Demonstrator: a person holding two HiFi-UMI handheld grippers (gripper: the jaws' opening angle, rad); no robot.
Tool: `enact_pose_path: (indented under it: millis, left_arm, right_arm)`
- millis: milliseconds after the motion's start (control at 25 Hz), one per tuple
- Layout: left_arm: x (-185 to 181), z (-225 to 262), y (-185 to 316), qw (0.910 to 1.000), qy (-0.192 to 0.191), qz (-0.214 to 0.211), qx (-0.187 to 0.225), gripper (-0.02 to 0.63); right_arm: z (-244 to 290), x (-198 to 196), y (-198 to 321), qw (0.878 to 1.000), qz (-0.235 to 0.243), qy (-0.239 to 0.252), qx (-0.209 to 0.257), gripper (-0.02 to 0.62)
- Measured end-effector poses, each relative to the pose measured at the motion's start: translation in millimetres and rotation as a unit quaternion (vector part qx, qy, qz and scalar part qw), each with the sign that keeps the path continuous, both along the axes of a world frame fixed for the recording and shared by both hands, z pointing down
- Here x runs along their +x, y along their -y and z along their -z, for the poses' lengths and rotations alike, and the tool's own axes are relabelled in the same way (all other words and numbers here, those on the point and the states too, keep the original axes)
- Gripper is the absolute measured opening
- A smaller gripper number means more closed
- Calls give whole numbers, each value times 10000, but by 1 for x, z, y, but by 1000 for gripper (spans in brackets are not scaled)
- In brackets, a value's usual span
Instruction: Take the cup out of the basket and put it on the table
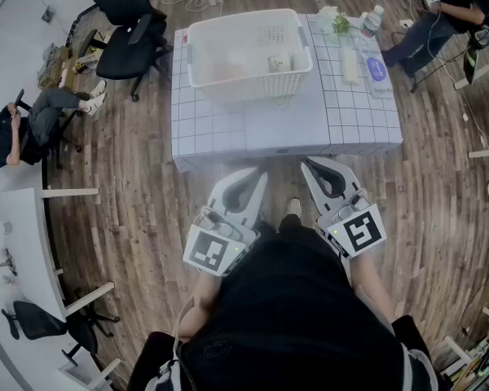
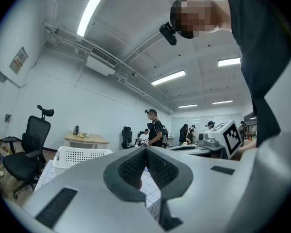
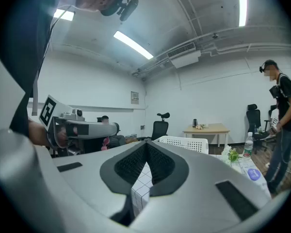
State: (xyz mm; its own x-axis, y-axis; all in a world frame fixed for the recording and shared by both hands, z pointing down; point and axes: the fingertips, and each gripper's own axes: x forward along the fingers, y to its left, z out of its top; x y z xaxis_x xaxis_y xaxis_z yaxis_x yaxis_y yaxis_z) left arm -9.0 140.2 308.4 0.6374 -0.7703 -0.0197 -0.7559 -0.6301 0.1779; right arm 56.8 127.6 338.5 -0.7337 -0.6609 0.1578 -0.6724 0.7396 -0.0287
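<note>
We hold the left gripper (image 1: 257, 174) and the right gripper (image 1: 308, 164) side by side, short of the table (image 1: 220, 125), each with its jaws closed together on nothing. We judge the task not yet begun: the small pale cup (image 1: 279, 63) sits inside the white basket (image 1: 246, 21), toward its right side. Reaching in, gripping, lifting out and setting down all remain. We count two grippers, one basket, one cup, one table.

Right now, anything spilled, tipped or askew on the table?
Nothing stands out. The white perforated plastic basket sits square on the white gridded table, a small pale cup inside; no spill visible.
</note>
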Motion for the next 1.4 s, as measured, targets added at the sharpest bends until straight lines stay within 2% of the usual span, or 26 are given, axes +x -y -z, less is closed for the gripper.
enact_pose_path:
  millis: [160,480,1000,1400]
  left_arm:
    - [2,-8,-11,9997,233,-74,-9,11]
    - [12,-5,-20,9997,238,-61,5,11]
    - [41,-3,-20,9998,187,73,-41,11]
    - [64,-13,-24,9992,265,238,-164,11]
  right_arm:
    - [2,3,-10,10000,1,41,-55,17]
    - [8,9,-21,9996,34,267,-60,17]
    - [7,29,-17,9996,184,209,2,17]
    - [-10,55,-15,9992,307,-13,-241,17]
